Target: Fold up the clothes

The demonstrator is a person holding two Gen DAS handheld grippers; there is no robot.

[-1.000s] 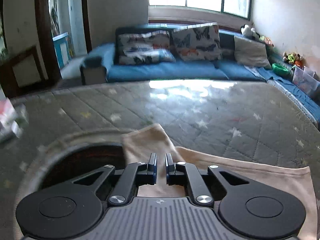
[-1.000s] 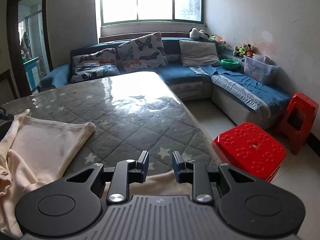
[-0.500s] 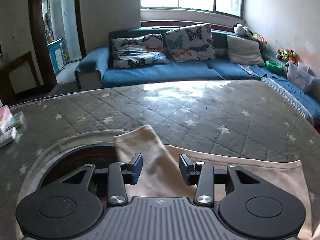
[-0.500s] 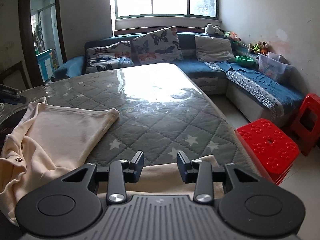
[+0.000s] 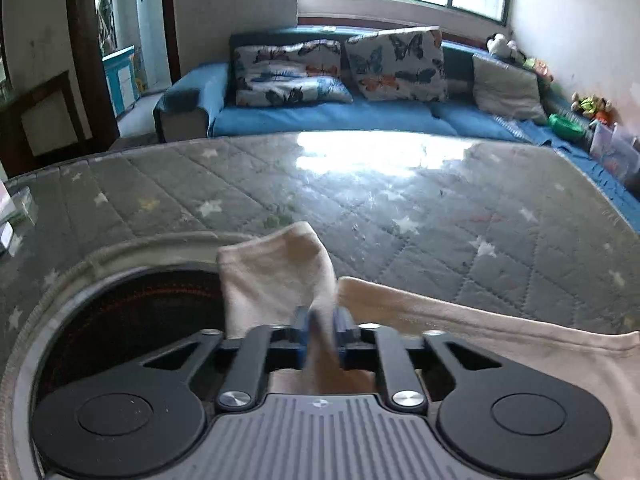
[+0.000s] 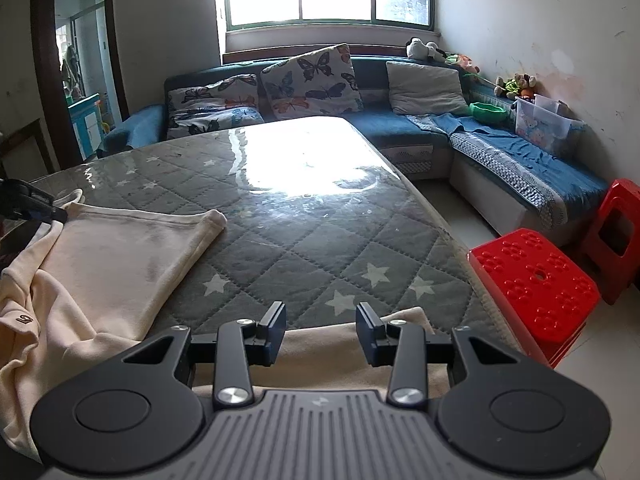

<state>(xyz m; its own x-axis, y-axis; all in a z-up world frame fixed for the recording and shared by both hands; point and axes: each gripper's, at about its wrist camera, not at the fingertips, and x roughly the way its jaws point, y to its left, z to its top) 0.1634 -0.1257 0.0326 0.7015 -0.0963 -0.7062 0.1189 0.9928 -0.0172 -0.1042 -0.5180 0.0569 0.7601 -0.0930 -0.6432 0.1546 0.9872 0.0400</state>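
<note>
A cream garment (image 6: 116, 264) lies spread on the grey quilted star-pattern table (image 6: 304, 240). In the left wrist view my left gripper (image 5: 320, 330) is shut on a sleeve of the garment (image 5: 276, 276), whose cuff stands up just ahead of the fingers. The garment's body (image 5: 500, 340) stretches to the right. In the right wrist view my right gripper (image 6: 321, 326) is open, its fingers hovering over the garment's near edge (image 6: 320, 348). The left gripper's tip (image 6: 36, 206) shows at the far left, at the garment's corner.
A round dark opening with a grey rim (image 5: 120, 320) lies in the table left of the left gripper. Small items (image 5: 16, 208) sit at the table's left edge. Red stools (image 6: 532, 284) stand right of the table. A blue sofa (image 6: 400, 120) wraps behind.
My left gripper opened, then shut on the sleeve and lifted it slightly. My right gripper opened wider and drew back along the garment's near edge.
</note>
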